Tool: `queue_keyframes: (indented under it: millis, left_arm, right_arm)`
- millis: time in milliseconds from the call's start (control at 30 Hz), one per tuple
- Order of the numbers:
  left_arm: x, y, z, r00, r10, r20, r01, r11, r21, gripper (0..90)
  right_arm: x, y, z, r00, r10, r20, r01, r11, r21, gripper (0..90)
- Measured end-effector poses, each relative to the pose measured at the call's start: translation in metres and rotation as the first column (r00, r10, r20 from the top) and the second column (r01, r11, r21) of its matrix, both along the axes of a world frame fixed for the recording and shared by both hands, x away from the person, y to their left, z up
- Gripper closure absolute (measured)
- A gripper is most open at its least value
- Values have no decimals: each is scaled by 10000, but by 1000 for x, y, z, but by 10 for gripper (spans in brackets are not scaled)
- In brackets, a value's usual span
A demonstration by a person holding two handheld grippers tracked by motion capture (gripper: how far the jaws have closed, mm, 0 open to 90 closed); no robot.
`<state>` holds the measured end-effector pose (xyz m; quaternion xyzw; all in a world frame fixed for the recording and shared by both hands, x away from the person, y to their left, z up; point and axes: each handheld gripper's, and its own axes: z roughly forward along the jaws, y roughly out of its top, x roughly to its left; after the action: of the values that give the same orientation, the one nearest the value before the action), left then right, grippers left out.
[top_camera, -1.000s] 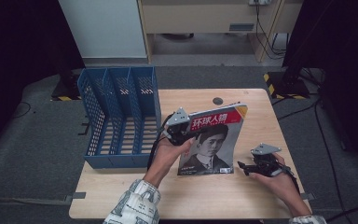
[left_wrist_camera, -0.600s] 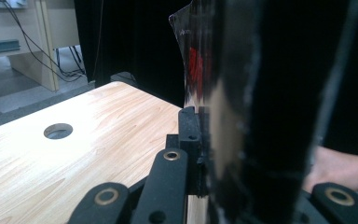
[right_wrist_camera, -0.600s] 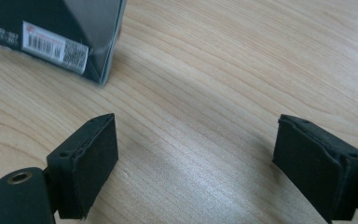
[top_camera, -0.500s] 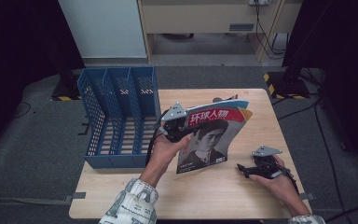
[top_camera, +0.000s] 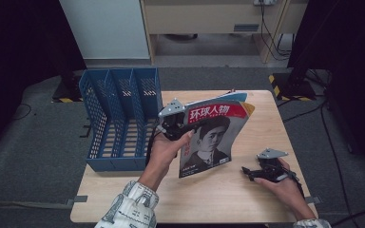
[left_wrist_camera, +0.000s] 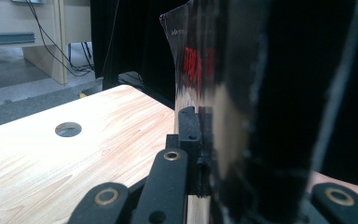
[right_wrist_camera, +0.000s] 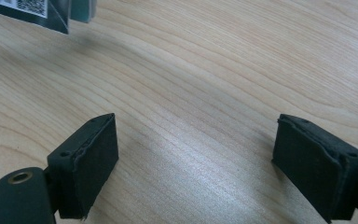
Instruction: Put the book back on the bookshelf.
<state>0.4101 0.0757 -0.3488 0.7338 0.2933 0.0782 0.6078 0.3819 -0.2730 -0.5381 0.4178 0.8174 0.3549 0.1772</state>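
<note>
A magazine [top_camera: 209, 137] with a red title band and a portrait cover stands tilted upright above the wooden table [top_camera: 271, 123]. My left gripper [top_camera: 184, 127] is shut on its left edge, near the spine. In the left gripper view the glossy cover [left_wrist_camera: 223, 93] rises edge-on between the pinched jaws of that gripper [left_wrist_camera: 209, 154]. My right gripper [top_camera: 248, 172] rests low on the table to the right of the magazine. Its jaws have just been opening and stand wide apart [right_wrist_camera: 196, 168] with only bare wood between them. A lower corner of the magazine [right_wrist_camera: 51, 11] hangs beyond them.
A blue mesh file rack [top_camera: 119, 118] with three slots lies at the table's left edge, close to my left hand. A round cable hole [left_wrist_camera: 68, 129] is in the tabletop beyond the magazine. Cabinets and cables stand behind the table.
The left gripper has lifted the magazine off the table and tilted it more upright. The right hand has stayed near the table's right front.
</note>
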Motion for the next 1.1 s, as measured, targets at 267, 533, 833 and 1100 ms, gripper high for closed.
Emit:
queue_keyframes:
  millis: [267,533,833,1100]
  left_arm:
    - [0,3,6,9995,183,-240,-188,9996,-196,863]
    - [-3,12,9,9981,298,-546,-329,9979,-566,863]
    - [-11,24,14,9974,554,-467,-578,9970,-518,863]
    - [-14,39,19,9951,715,-688,-792,9901,-1161,863]
  right_arm:
    - [0,0,0,10000,-5,18,5,10000,0,142]
    - [0,0,0,10000,-35,2,35,10000,14,142]
    - [-1,0,0,10000,-52,39,52,10000,8,148]
    - [-1,0,0,10000,-66,47,66,10000,16,149]
